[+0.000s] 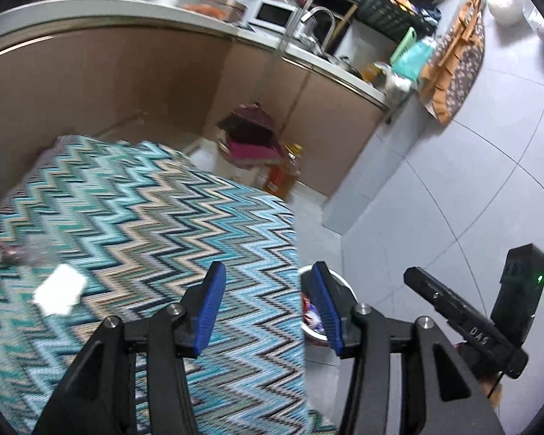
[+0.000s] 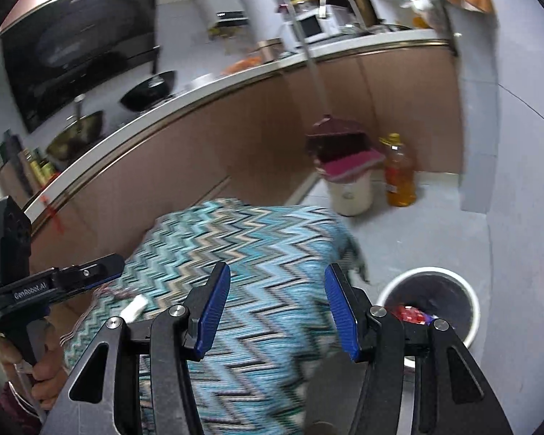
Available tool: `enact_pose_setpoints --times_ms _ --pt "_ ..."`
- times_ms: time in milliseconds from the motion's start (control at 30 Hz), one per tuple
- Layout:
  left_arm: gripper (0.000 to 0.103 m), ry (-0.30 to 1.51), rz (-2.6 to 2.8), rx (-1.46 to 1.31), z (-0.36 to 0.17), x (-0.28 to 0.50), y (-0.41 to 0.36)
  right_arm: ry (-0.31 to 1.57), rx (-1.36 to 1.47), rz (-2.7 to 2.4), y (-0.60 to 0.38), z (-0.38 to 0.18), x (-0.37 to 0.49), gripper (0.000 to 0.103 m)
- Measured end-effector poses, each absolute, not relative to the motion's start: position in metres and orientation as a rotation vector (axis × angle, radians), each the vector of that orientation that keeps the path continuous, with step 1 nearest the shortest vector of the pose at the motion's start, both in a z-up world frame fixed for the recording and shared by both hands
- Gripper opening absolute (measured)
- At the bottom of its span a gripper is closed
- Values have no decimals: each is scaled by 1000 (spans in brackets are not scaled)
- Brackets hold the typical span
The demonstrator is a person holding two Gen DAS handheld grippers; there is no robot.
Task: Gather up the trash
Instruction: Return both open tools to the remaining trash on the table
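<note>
A white scrap of paper (image 1: 60,290) lies on the table's zigzag blue cloth (image 1: 145,210), with a crumpled clear and reddish wrapper (image 1: 16,250) just beyond it. My left gripper (image 1: 268,272) hangs open and empty over the table's right edge. A white bin (image 1: 346,284) stands on the floor below that edge, partly hidden behind one finger. In the right wrist view the bin (image 2: 469,326) holds red wrappers (image 2: 411,313). My right gripper (image 2: 277,270) is open and empty above the cloth (image 2: 254,246). The white scrap (image 2: 136,306) lies left of it.
Brown cabinets under a white counter (image 2: 199,90) run behind the table, with woks, a sink tap and a microwave on top. A cream pot with a dustpan (image 2: 348,188) and an oil bottle (image 2: 400,177) stand on the grey tiled floor. A hand (image 2: 43,373) holds the left gripper's handle.
</note>
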State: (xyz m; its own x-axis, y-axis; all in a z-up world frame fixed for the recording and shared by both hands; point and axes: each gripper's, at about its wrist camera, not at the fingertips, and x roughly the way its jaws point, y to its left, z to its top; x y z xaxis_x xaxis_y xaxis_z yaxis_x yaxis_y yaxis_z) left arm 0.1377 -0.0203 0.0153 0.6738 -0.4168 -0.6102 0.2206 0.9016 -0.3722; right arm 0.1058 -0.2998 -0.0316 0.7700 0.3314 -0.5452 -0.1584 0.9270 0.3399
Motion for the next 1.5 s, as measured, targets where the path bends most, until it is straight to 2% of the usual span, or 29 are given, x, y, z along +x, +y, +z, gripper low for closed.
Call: enact_pose_setpoints --times_ms 433,833,1100,1267,1500 --pt "47 683 -184 -391 11 73 129 657 218 445 -190 -4 91 54" --pt "47 710 14 -493 -35 56 260 785 210 599 -101 -36 103 54" --pt "47 788 44 -680 -84 100 312 931 214 690 -44 -83 140 54" --pt "47 853 25 -796 -120 145 318 1035 236 707 -18 -121 172 54" --pt "47 887 52 -797 -143 201 309 1124 273 708 6 -158 212 54"
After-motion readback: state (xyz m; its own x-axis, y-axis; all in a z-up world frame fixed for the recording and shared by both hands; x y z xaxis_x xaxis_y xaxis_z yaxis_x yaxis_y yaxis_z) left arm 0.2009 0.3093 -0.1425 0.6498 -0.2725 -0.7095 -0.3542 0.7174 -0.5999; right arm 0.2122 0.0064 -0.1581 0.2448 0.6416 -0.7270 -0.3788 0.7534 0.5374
